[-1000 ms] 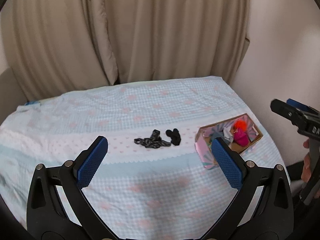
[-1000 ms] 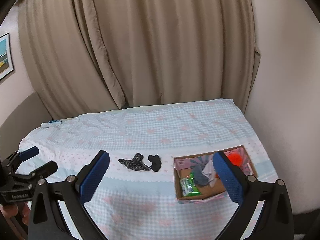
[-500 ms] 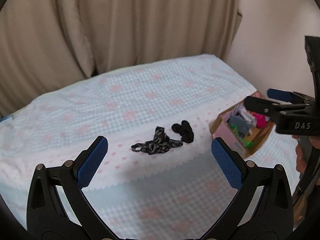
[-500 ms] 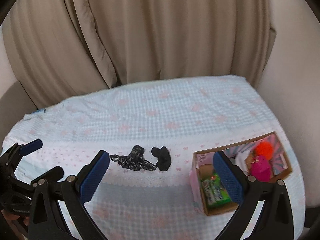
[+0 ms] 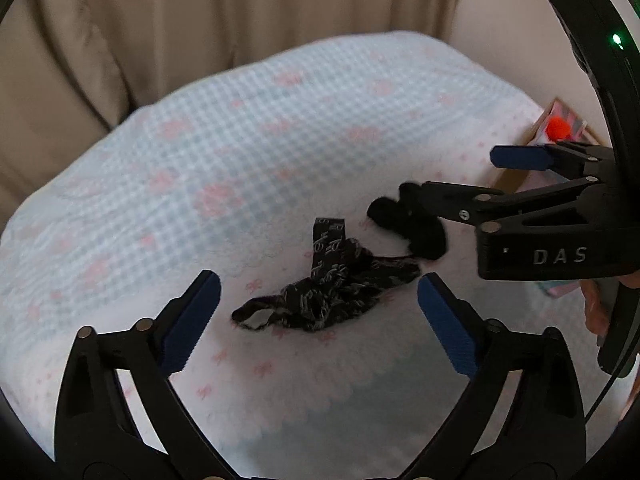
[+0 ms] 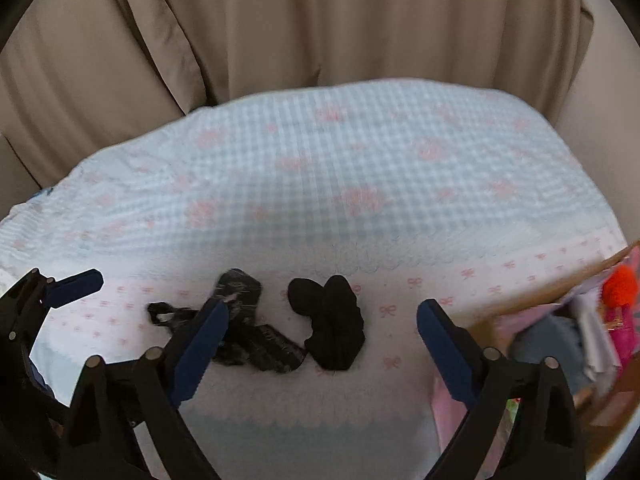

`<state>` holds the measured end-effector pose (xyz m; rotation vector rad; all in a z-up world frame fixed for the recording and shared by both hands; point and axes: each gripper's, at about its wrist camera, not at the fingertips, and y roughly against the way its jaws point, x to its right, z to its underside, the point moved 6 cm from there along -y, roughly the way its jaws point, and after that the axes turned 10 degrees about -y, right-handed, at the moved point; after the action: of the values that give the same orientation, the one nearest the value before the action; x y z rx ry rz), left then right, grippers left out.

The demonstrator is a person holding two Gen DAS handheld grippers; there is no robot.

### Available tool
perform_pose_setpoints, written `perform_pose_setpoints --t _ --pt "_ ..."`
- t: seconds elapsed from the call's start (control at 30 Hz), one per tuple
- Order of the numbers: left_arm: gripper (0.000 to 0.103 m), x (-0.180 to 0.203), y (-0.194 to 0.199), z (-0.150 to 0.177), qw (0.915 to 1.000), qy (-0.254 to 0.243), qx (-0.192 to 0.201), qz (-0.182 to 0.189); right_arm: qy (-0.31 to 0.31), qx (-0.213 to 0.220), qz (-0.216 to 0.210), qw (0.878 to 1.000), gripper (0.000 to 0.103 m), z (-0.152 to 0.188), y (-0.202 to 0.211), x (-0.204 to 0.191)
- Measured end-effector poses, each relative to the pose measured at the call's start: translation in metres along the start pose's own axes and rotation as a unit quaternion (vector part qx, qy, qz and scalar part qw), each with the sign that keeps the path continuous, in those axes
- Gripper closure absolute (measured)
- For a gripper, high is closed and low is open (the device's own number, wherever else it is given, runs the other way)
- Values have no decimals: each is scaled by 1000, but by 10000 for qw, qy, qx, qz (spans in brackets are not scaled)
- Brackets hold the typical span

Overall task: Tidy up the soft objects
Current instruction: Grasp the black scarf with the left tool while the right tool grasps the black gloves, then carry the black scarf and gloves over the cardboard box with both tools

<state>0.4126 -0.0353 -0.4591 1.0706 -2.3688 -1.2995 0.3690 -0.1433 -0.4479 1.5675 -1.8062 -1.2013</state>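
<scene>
A black patterned cloth strip (image 5: 332, 288) lies crumpled on the bed, right in front of my open, empty left gripper (image 5: 318, 320). A plain black sock bundle (image 5: 412, 226) lies just beyond it to the right. In the right wrist view the sock bundle (image 6: 330, 320) sits between the fingers of my open, empty right gripper (image 6: 320, 344), and the patterned cloth (image 6: 248, 336) is partly hidden behind its left finger. The right gripper (image 5: 460, 184) reaches in from the right in the left wrist view, over the sock bundle.
A cardboard box (image 6: 560, 320) holding soft items, among them an orange pom-pom (image 6: 618, 286) and pink cloth, stands at the right on the blue-and-pink checked bedspread (image 6: 340, 168). Beige curtains (image 6: 320, 20) hang behind the bed.
Both grippers have moved down and closer to the two dark items on the bed. The right gripper now reaches over the black sock bundle. Both stay open.
</scene>
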Motion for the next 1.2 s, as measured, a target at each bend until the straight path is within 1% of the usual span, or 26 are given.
perform_pose_setpoints --t 0.13,0.2,0.33,0.43,0.53,0.6,0.67,0.7,0.77,0.8,0.83,0.87,0.9,1.0,1.2 --pt "6 2 -35 4 9998 -148 -105 71 90 -10 64 9999 12 -1 -31 2" --pt "6 3 -50 7 9996 -185 -181 128 178 -34 100 9998 16 0 -48 3" --pt "6 10 -66 12 9991 -276 -272 192 210 -150 93 9996 19 5 -70 4" --pt "8 13 -76 15 9988 -290 -342 216 234 -223 92 9994 25 10 -80 5" --pt "14 16 -82 16 9984 -312 -406 235 247 -304 120 9992 29 15 -87 7" --pt "23 18 -87 16 9981 -333 -445 261 255 -306 134 9991 32 17 -90 9" --pt "25 20 -88 16 9982 -341 -428 255 292 -278 150 9991 40 18 -91 9" --pt "30 20 -87 16 9983 -328 -406 261 319 -238 153 9991 42 18 -90 9" --pt "36 19 -86 16 9983 -281 -408 295 354 -188 164 9991 54 17 -88 9" --pt "41 19 -85 15 9984 -243 -411 317 366 -165 175 9990 58 17 -87 9" --pt "44 19 -84 14 9983 -230 -409 332 374 -143 171 9991 66 16 -86 9" --pt "50 19 -83 14 9984 -218 -408 337 374 -132 127 9991 72 16 -85 8" --pt "55 20 -82 12 9984 -195 -412 341 374 -129 107 9992 72 16 -84 8" --pt "61 19 -79 9 9984 -93 -415 379 387 -64 77 9992 76 15 -78 6" --pt "64 14 -58 5 9987 111 -355 343 380 93 -24 9992 77 11 -54 0"
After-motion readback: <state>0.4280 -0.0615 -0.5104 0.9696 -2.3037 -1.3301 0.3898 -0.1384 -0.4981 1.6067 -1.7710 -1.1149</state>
